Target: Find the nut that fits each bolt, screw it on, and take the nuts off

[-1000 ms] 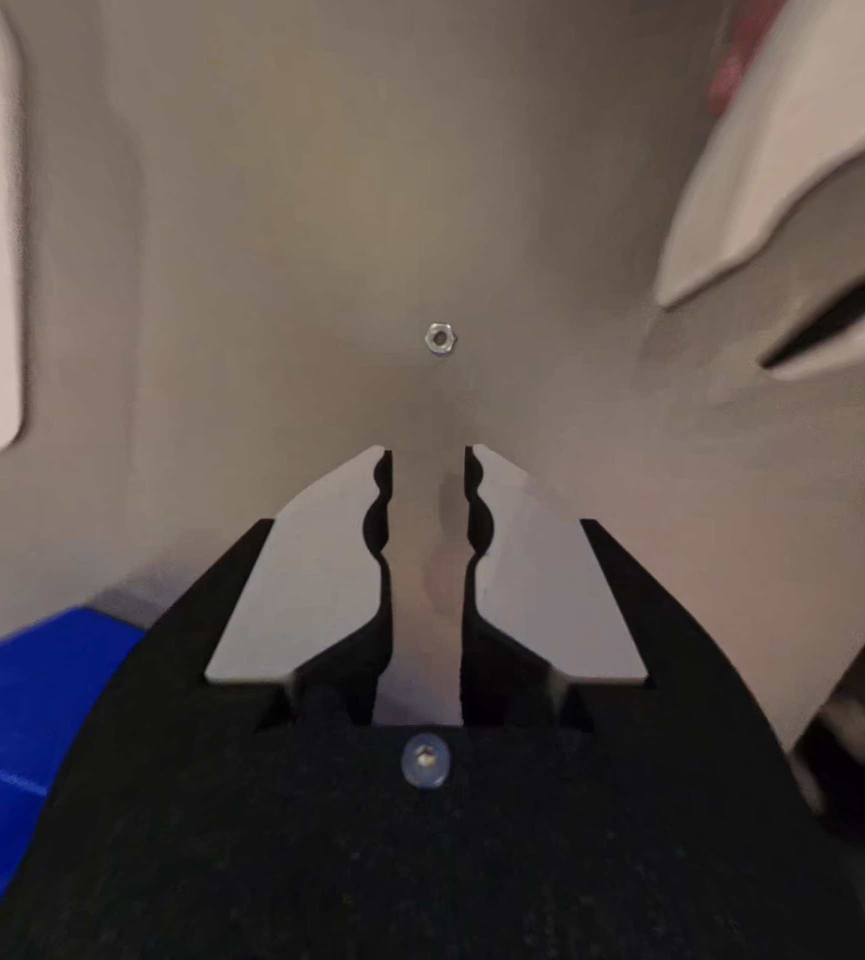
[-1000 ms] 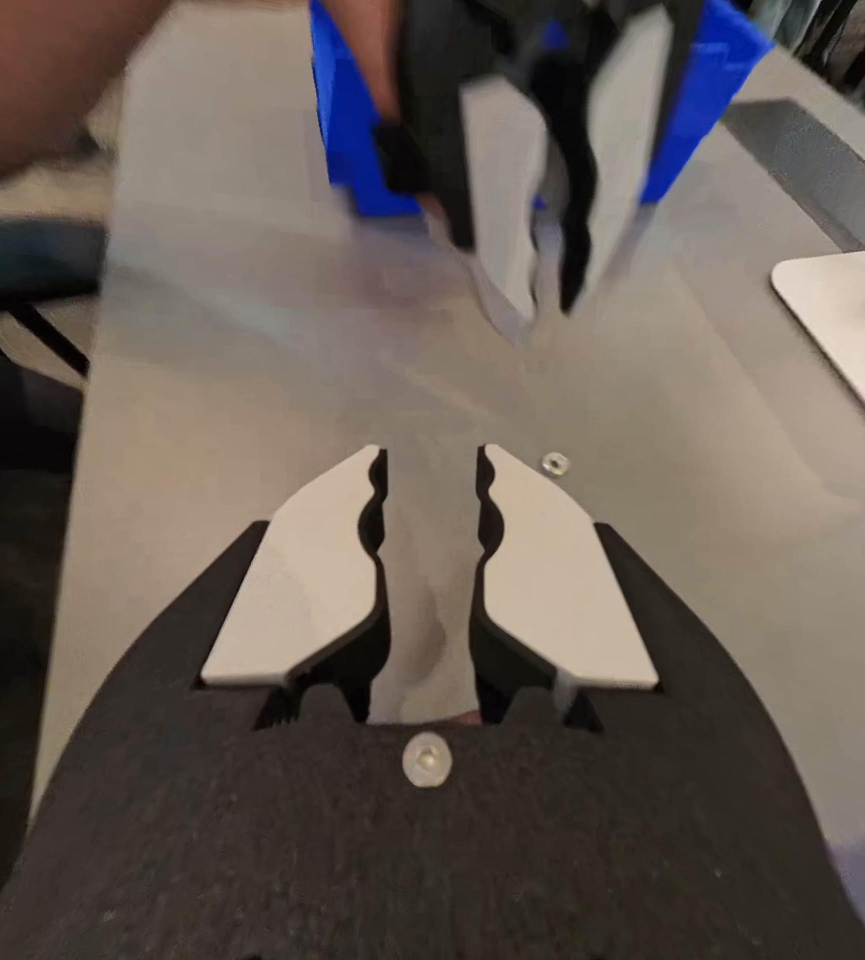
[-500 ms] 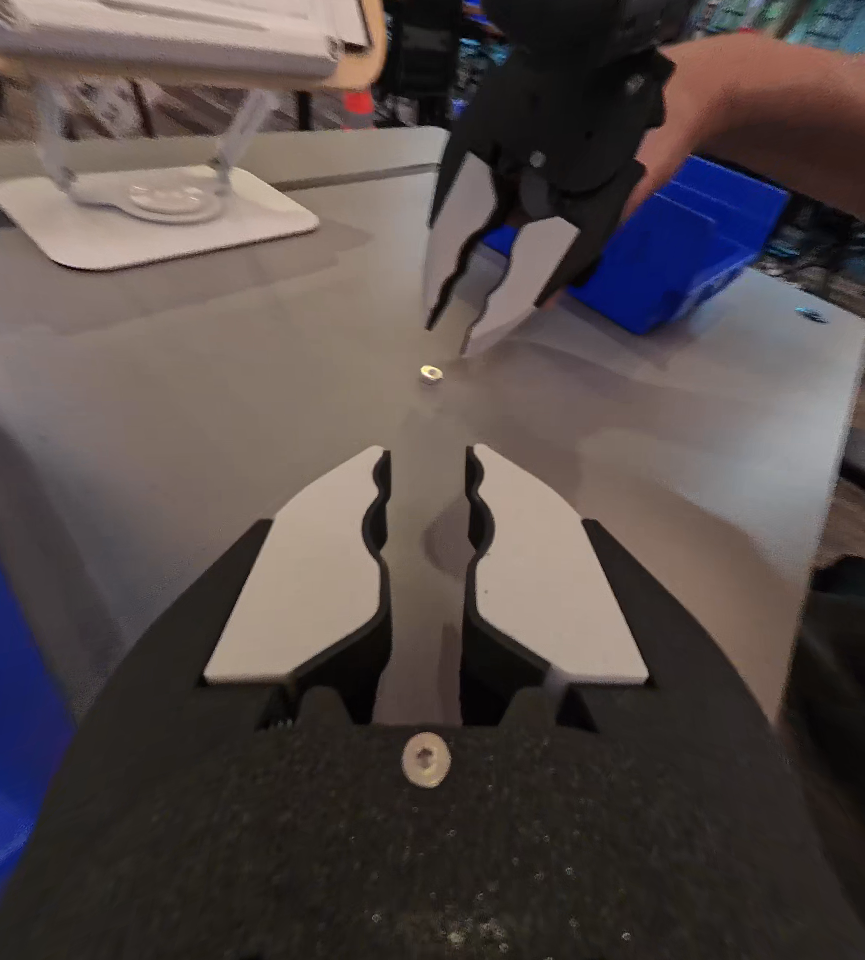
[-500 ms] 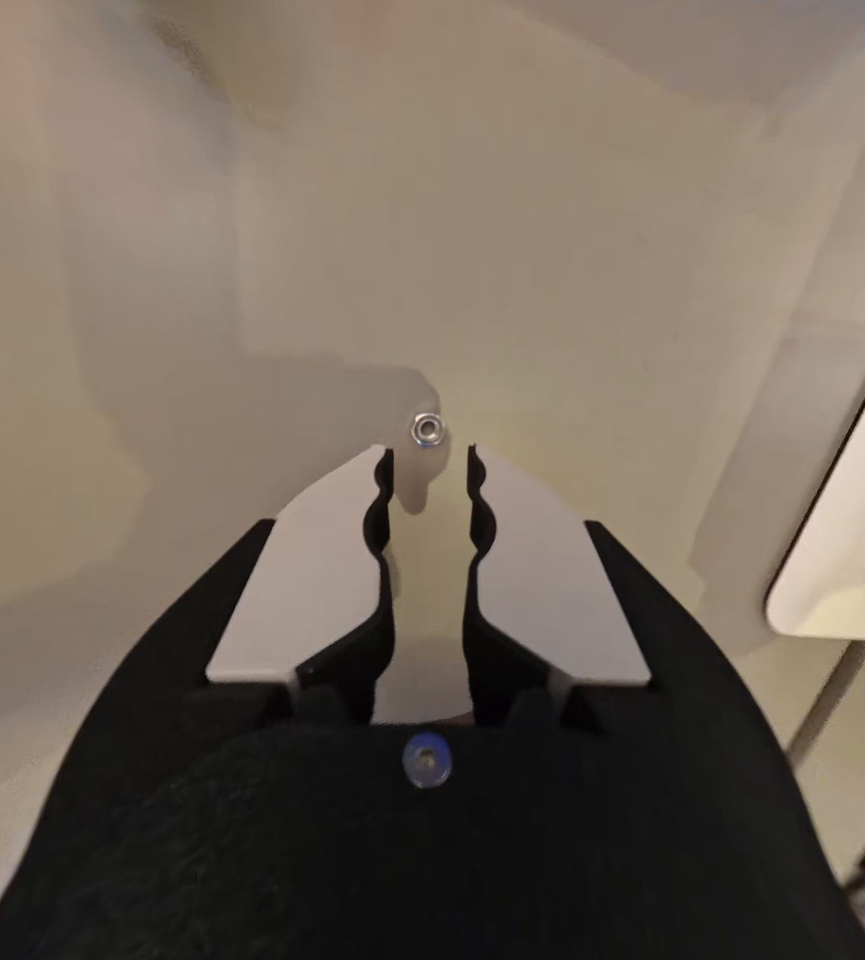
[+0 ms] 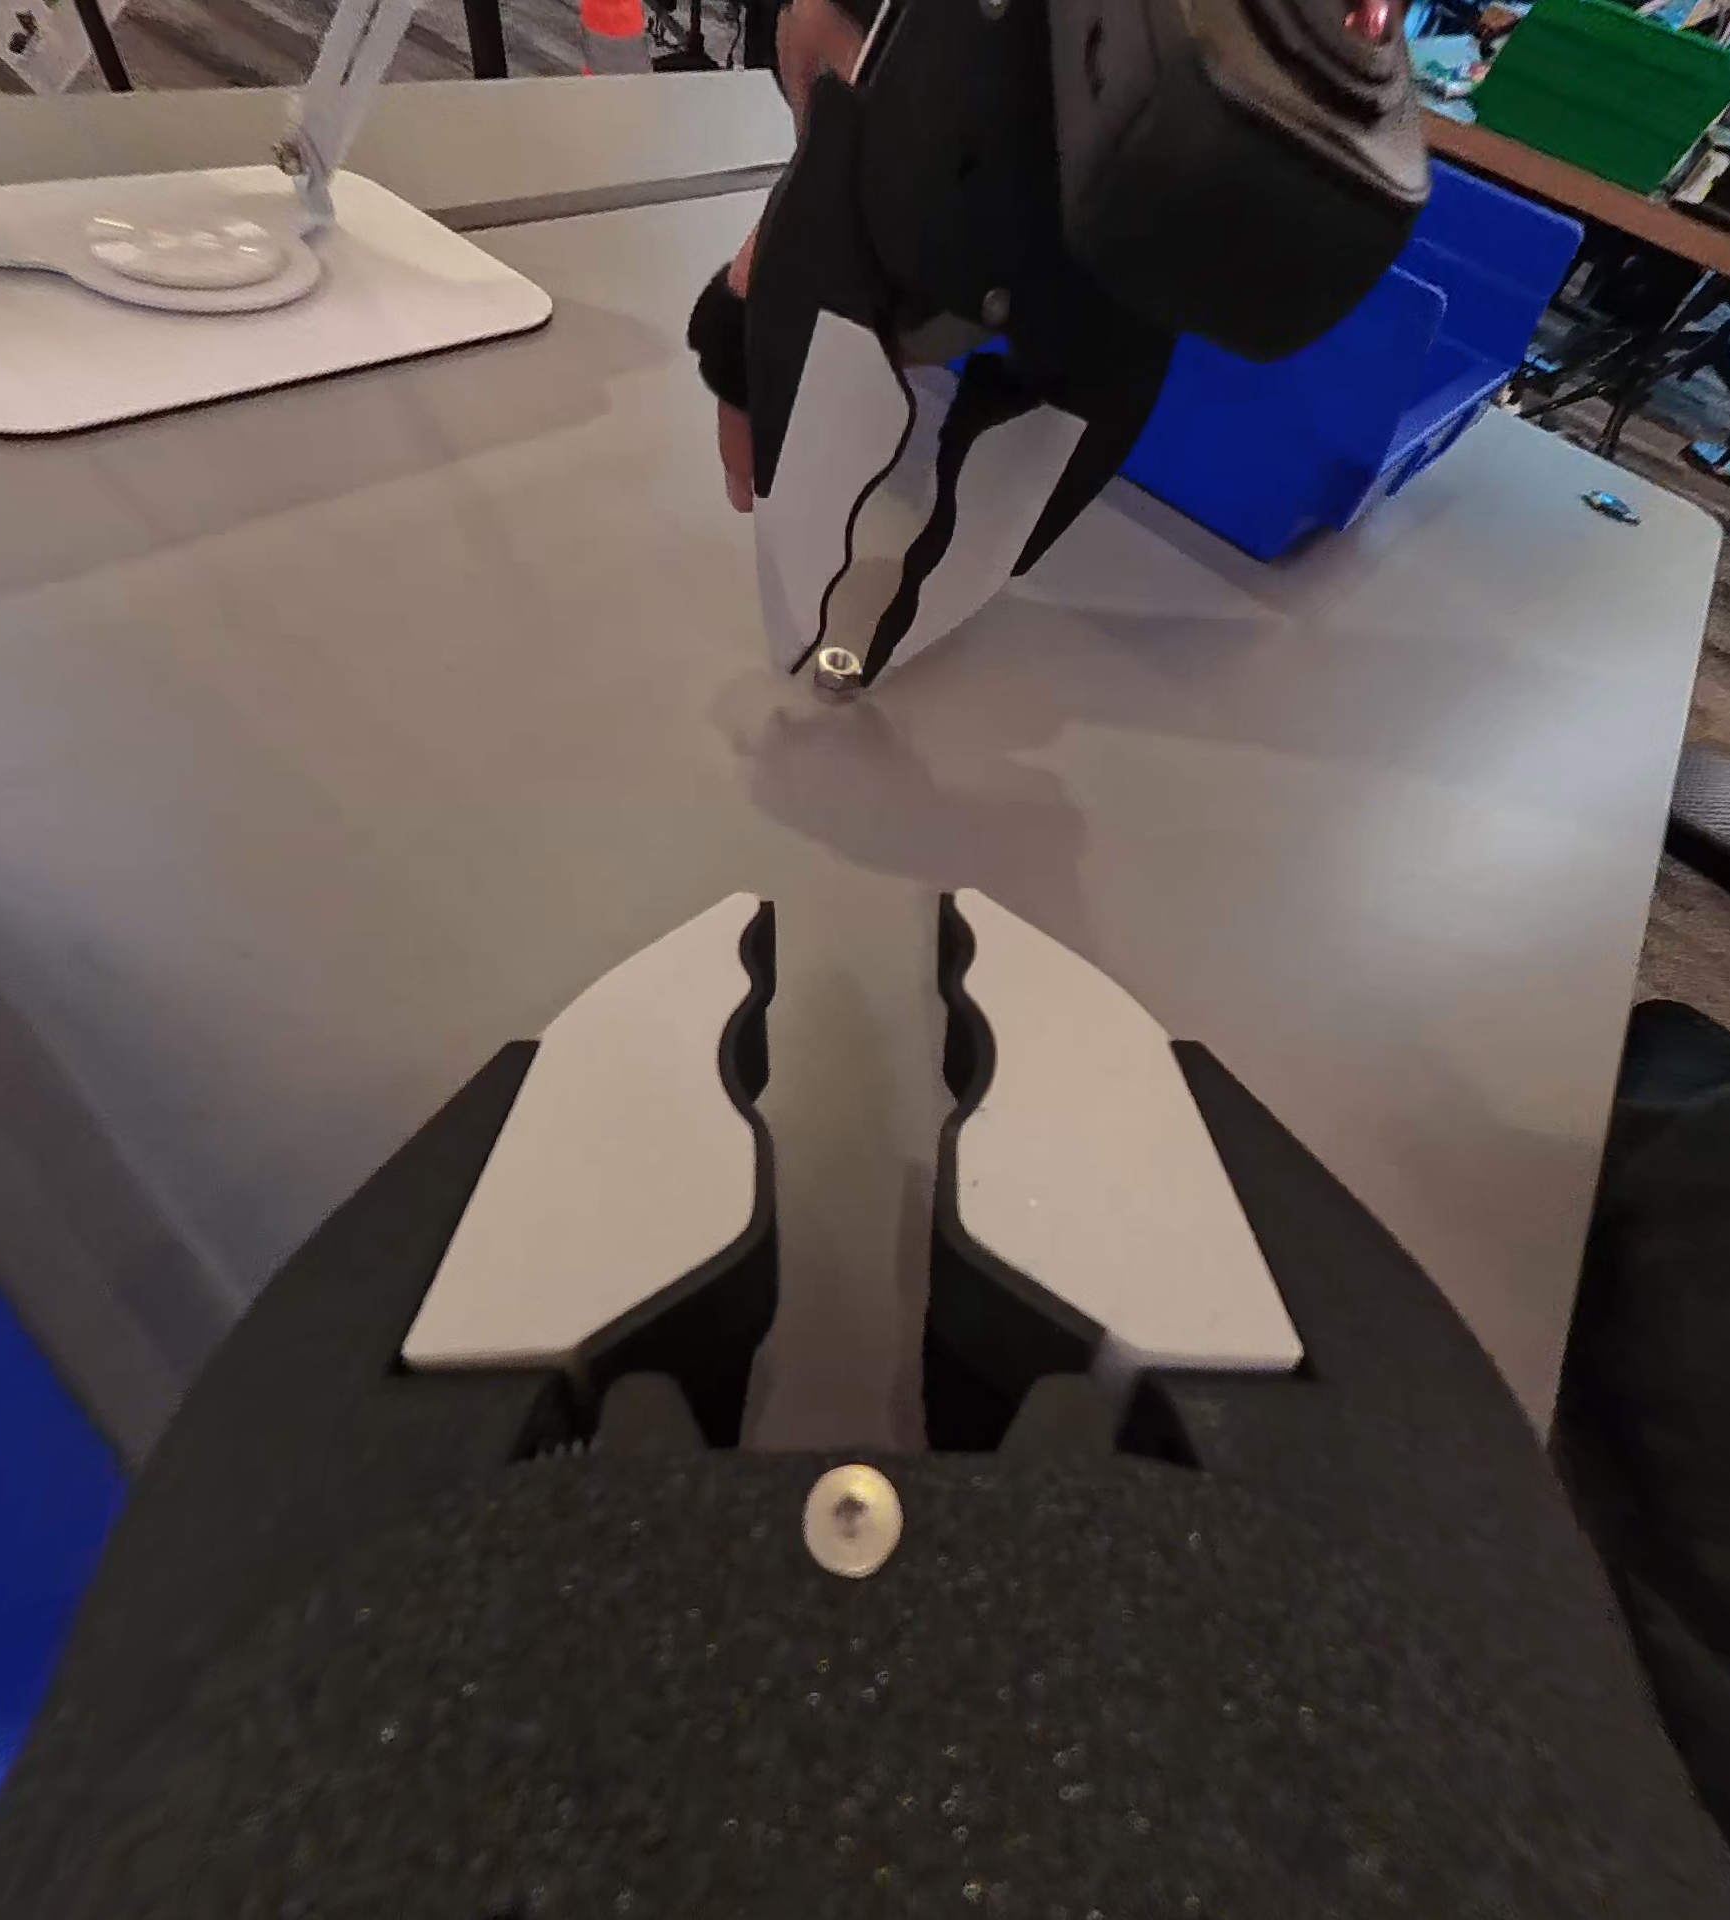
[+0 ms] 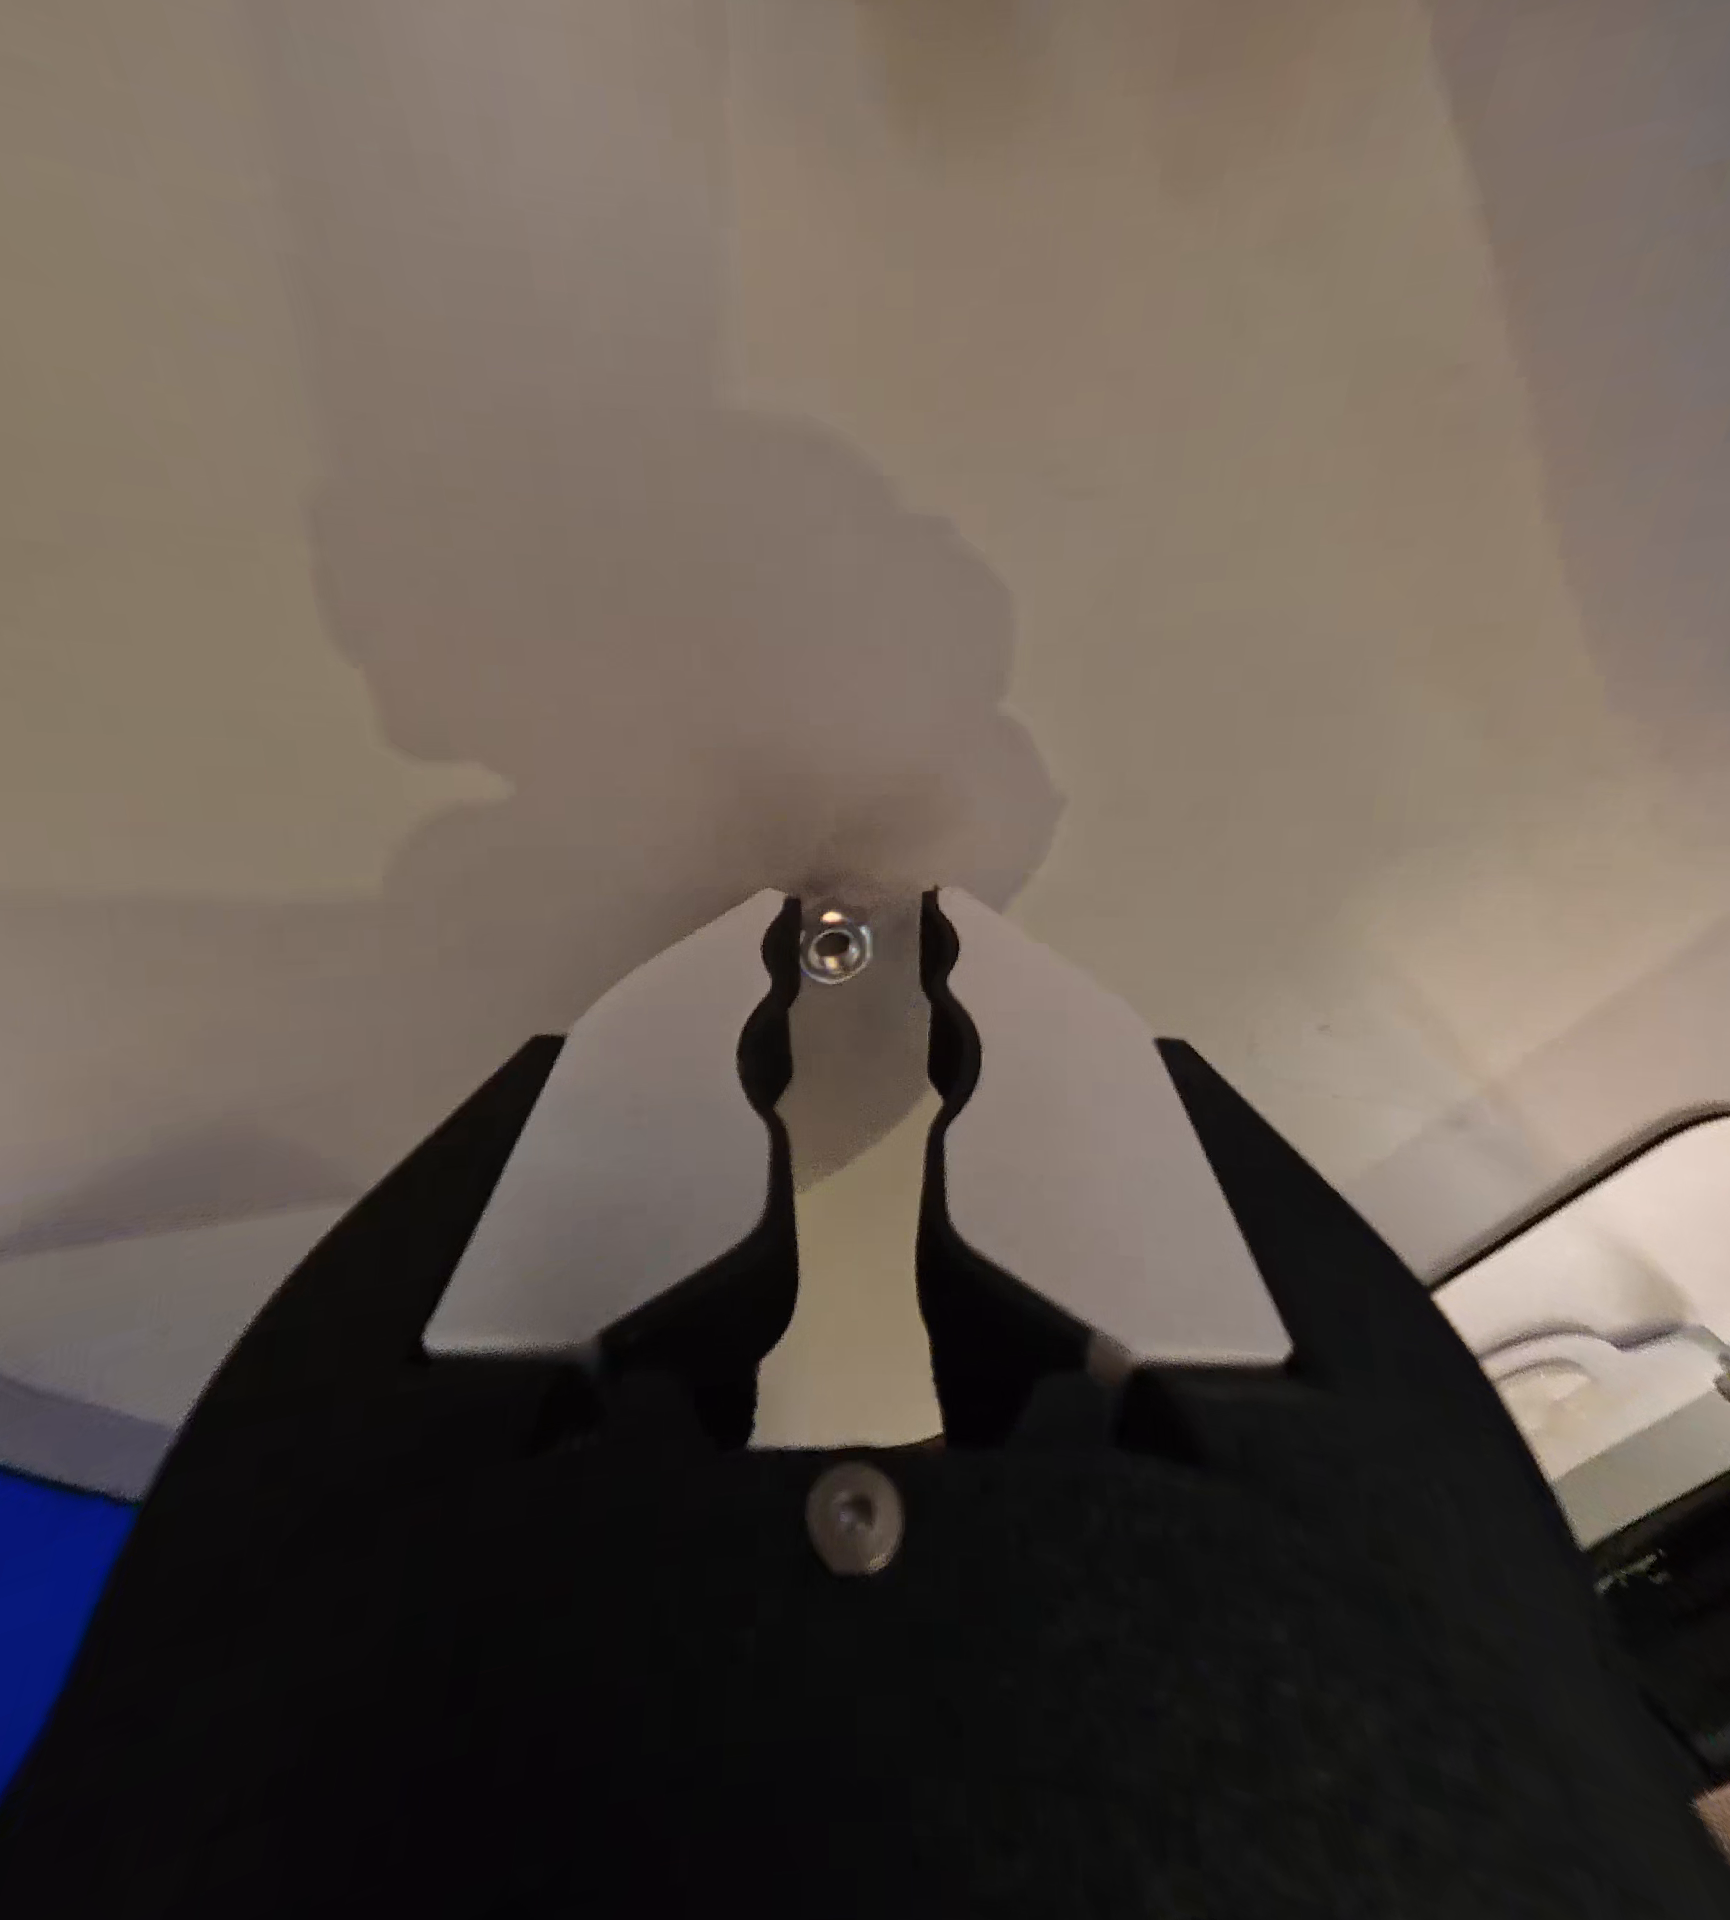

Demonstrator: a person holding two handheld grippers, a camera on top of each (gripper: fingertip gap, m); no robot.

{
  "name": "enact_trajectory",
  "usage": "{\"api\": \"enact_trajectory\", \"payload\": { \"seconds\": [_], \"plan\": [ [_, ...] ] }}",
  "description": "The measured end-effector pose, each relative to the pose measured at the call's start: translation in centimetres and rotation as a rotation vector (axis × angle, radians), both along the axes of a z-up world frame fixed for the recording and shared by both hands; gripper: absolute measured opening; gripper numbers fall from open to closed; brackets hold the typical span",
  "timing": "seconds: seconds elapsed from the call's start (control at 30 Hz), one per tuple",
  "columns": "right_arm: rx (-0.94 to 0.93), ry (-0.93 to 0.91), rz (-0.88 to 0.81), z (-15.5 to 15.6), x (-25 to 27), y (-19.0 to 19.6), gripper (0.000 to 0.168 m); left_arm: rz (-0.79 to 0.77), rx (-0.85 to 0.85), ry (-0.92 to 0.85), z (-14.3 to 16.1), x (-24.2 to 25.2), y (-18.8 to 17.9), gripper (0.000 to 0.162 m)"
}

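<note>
Nut [image 6: 837,948] on the worktop [image 5: 321,727] came between your right claw [image 6: 859,914] tips, still parted; your left claw [image 5: 853,914] stayed open, empty. Closing looked next.

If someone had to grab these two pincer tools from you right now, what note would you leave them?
Right gripper: open, tips down at the table, the nut between them, near one finger, not yet squeezed.
Left gripper: open, empty, held back above the table.
Nut: lying flat on the table, hole up. No bolt in view.
Done: nothing screwed on that I can see.
Left: close on the nut, lift it, find its bolt, screw on, unscrew.
</note>
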State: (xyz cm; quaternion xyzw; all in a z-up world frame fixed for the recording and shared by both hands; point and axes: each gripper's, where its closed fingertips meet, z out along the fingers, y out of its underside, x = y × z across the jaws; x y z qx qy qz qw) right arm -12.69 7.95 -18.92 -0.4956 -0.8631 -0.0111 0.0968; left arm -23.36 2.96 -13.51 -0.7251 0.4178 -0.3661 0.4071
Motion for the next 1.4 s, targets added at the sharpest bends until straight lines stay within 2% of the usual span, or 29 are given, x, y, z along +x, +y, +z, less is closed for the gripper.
{"api": "enact_trajectory", "payload": {
  "seconds": [0.23,0.47,0.73,1.07,1.23,1.4],
  "plan": [
    [-0.059,0.03,0.031,0.0,0.7,-0.4,0.021,-0.007,-0.065,-0.065,0.5,-0.3,0.3,0.029],
    [-0.088,0.062,0.031,-0.4,1.1,0.4,0.02,-0.033,-0.058,-0.004,-0.3,0.2,-0.2,0.029],
    [-0.085,0.024,0.126,-0.5,1.3,-0.3,0.016,-0.048,-0.012,0.076,-1.1,0.6,-0.6,0.031],
    [-0.068,-0.031,0.225,-0.5,1.0,-0.3,0.018,-0.063,-0.062,0.053,-1.1,0.6,-0.6,0.031],
    [-0.124,-0.008,0.254,-0.5,1.0,-0.8,0.015,-0.071,-0.078,0.048,-1.1,0.6,-0.6,0.031],
    [-0.138,0.034,0.126,-0.3,0.6,-1.3,0.014,-0.068,-0.067,0.049,-1.0,0.6,-0.6,0.031]
  ]
}}
